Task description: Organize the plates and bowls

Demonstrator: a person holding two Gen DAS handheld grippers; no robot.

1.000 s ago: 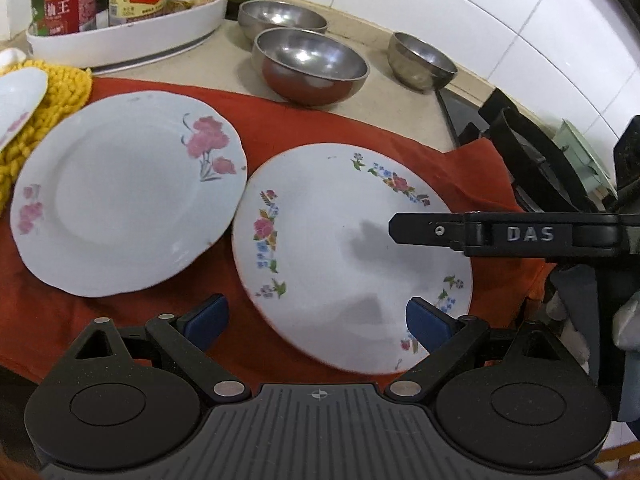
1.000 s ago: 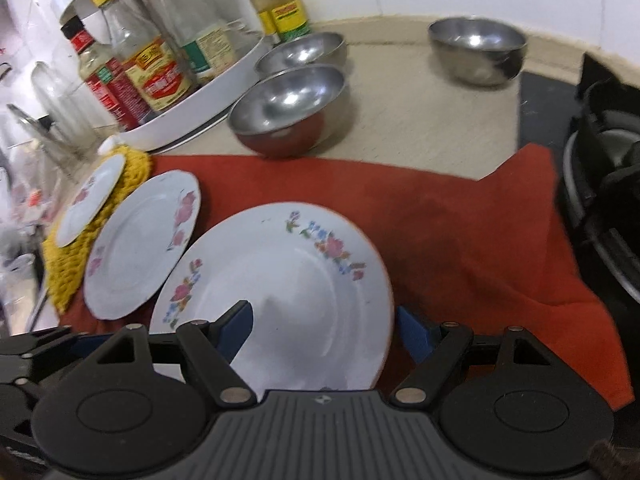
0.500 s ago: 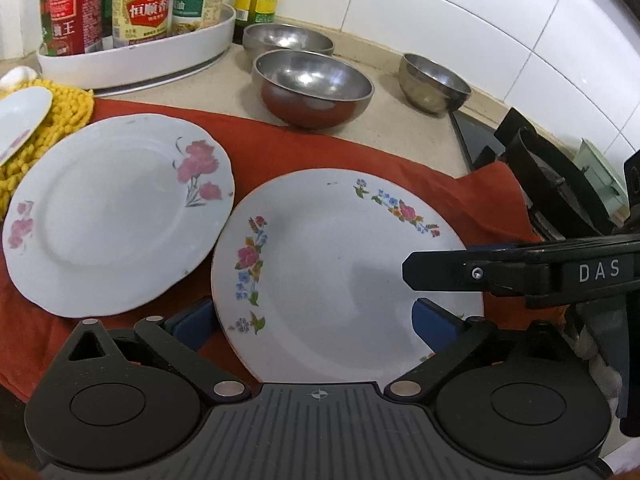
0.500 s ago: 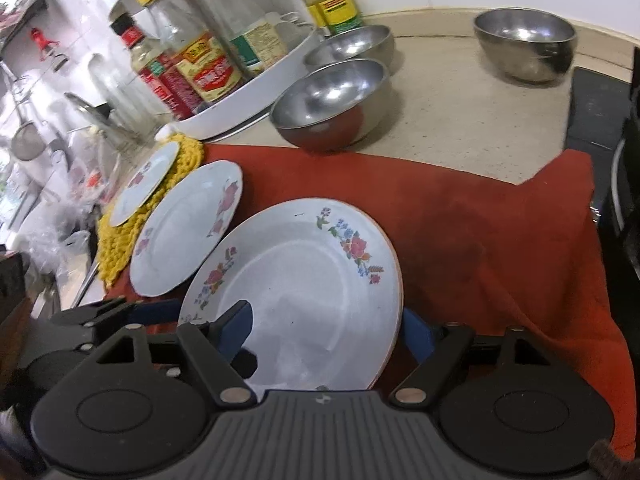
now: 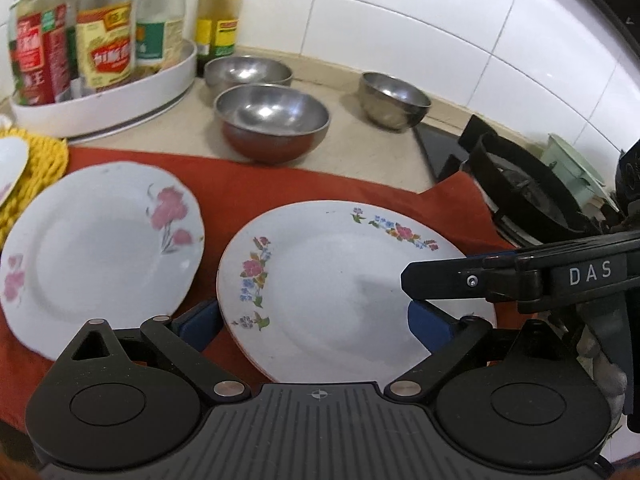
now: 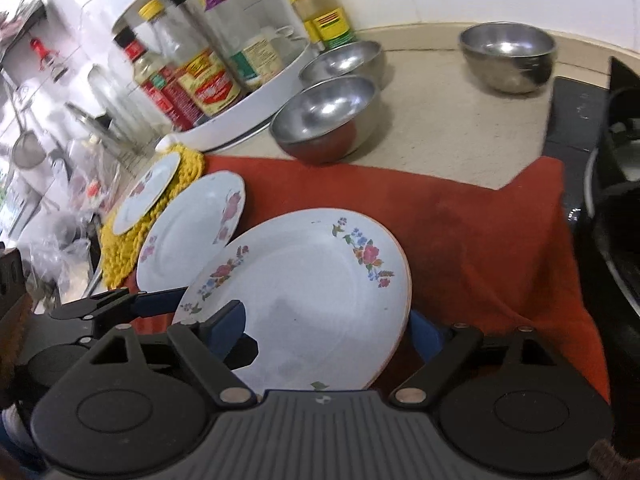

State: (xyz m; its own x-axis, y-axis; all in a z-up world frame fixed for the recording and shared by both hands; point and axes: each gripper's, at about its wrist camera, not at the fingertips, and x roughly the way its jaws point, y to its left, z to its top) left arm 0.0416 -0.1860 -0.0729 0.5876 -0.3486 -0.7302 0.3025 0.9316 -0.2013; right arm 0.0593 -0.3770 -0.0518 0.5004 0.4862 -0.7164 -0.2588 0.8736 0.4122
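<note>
My left gripper [image 5: 316, 322]: fingers spread wide, one blue pad off the near-left rim of the multicolour-flower plate [image 5: 344, 288], the other over its near-right part. Not gripping anything.

My right gripper [image 6: 326, 330]: fingers also spread, straddling the same plate's near-right edge, left pad above the plate face, right pad outside and lower than the rim. Whether either pad touches the plate, I cannot tell. From this view the plate [image 6: 312, 292] looks tilted, right rim raised off the red cloth [image 6: 480, 236].

Left of it, on the cloth, the pink-flower plate [image 5: 100, 248], just beside the first, rims close. Further left, a small plate [image 6: 148, 188] resting on a yellow knitted mat [image 6: 120, 252].

Beyond the cloth on the beige counter [image 5: 360, 140]: nearest steel bowl [image 5: 272, 120] at the cloth's far edge, second steel bowl [image 5: 248, 72] right behind it, third steel bowl [image 5: 394, 100] apart to the right near the stove [image 5: 520, 184].

Far left: white round tray [image 5: 120, 100] with sauce bottles [image 5: 106, 48]. Tiled wall [image 5: 400, 28] behind.
</note>
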